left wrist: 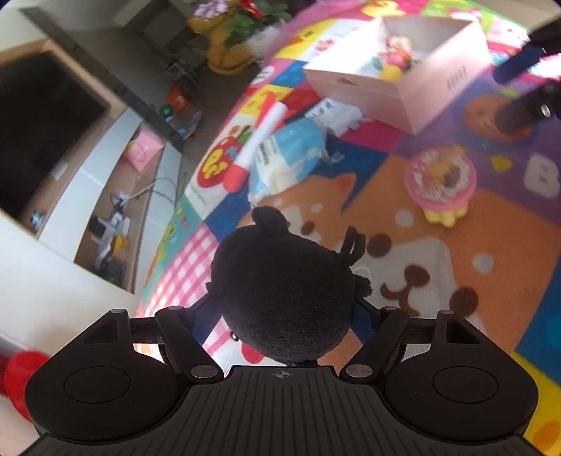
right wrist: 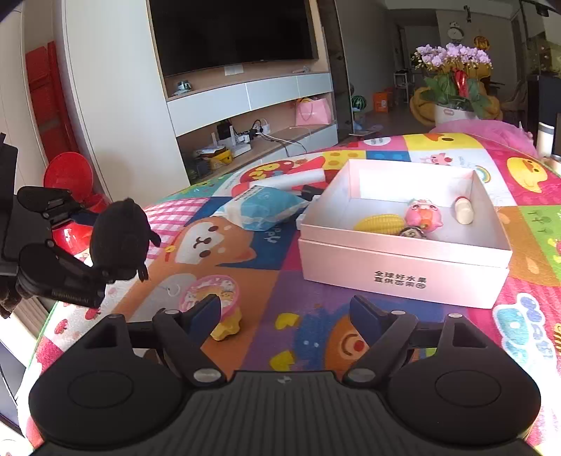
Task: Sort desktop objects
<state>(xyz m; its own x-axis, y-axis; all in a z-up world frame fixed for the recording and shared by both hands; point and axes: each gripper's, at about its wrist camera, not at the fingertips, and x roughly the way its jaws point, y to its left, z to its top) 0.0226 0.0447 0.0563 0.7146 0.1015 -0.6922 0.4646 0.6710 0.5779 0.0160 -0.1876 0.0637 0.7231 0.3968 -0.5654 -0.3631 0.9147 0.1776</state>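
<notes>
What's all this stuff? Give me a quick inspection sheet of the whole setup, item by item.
Surface: colourful cartoon mat.
Job's things: black plush held off the mat; pink box holding corn, pink toy, white piece.
Clutter: tissue pack, marker, pink-yellow toy.
Claws: left claw shut on plush; right claw open.
Cables: wires on TV shelf.
Surroundings: TV, flowers.

Black plush toy [left wrist: 284,291] held above the mat, seemingly upright, near pink box [right wrist: 403,242].

left claw [left wrist: 280,308]: black ribbed housing, silver screws, blue pads
right claw [right wrist: 285,312]: black, same build, blue fingertips [right wrist: 207,312]
</notes>
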